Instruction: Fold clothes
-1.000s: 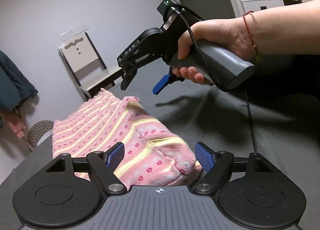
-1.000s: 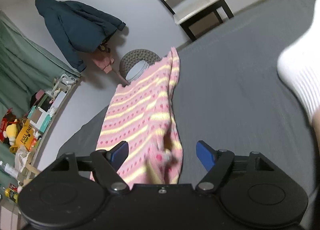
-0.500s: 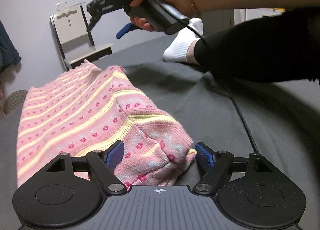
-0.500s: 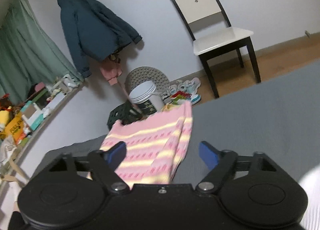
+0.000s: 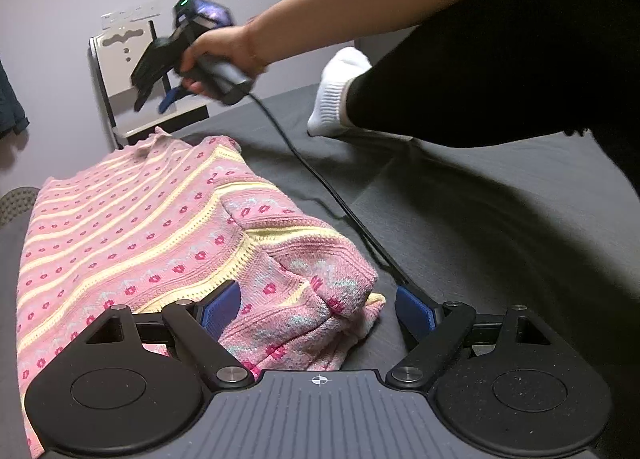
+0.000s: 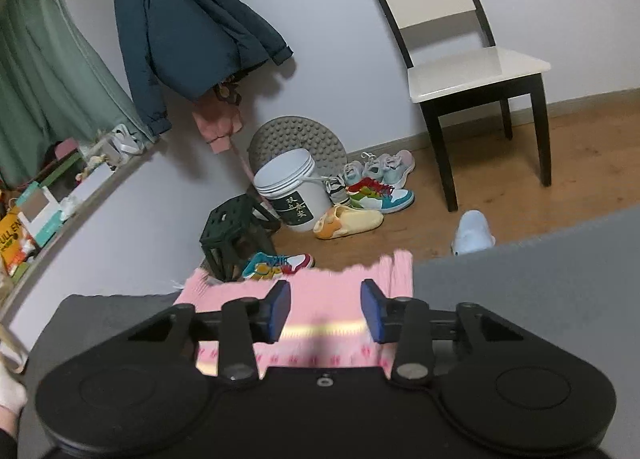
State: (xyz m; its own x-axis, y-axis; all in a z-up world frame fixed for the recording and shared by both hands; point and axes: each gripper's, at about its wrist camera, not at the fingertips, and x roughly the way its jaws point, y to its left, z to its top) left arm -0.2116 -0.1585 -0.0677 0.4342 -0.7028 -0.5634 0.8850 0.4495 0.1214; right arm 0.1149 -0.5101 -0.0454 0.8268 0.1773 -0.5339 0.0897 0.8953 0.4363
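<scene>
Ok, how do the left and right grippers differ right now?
The left gripper is wide open, low over the bunched near end of the pink sweater. The right gripper has a narrower gap and hangs above the sweater's far edge, gripping nothing. Both have blue pads and hold no cloth.

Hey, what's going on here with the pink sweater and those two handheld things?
A person is folding a pink striped sweater laid on a dark grey bed. The left tool sits open around the bunched near end of the sweater without pinching it. The right tool, held in the person's right hand, is open and in the air above the sweater's far edge. Neither is gripping the fabric.
</scene>
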